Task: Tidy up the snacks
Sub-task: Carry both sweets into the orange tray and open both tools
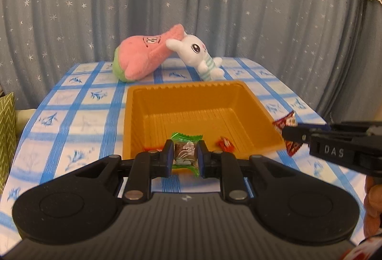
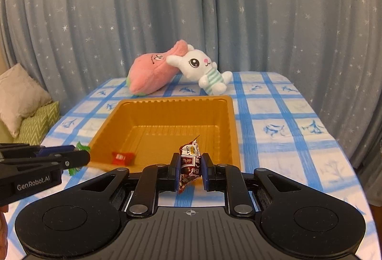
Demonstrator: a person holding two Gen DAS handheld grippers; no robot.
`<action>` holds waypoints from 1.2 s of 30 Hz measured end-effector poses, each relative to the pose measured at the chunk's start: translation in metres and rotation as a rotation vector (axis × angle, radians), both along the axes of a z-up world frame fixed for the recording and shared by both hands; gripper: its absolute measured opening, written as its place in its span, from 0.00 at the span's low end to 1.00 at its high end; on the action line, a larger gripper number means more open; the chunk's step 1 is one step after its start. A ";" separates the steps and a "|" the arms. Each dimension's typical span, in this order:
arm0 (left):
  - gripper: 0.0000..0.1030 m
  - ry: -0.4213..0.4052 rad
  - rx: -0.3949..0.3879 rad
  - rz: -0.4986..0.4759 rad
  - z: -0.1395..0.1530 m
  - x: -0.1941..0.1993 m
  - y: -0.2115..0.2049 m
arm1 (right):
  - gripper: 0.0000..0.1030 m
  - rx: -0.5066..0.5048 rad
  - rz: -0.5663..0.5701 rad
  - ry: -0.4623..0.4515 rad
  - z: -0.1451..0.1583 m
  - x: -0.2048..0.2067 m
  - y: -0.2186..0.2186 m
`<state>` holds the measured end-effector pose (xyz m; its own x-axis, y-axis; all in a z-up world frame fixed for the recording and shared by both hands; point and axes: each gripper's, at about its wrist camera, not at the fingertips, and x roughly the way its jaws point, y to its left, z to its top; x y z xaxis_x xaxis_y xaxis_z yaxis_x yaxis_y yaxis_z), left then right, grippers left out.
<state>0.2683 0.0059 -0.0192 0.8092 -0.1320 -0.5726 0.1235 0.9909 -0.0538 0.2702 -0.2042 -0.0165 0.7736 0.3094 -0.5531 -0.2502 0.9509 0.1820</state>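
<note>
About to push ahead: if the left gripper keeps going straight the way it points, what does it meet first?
Likely the orange tray: the left gripper, shut on a green-wrapped candy, points down into it, probably its floor. Depth is uncertain.

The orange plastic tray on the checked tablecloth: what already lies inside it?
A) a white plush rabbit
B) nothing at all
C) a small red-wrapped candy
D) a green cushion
C: a small red-wrapped candy lies on the floor of the orange plastic tray, near its front wall; the white plush rabbit lies behind the tray on the cloth.
</note>
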 end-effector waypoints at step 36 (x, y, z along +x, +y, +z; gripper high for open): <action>0.29 0.052 -0.051 0.053 -0.040 0.097 0.009 | 0.18 -0.019 0.070 0.148 -0.049 0.111 0.030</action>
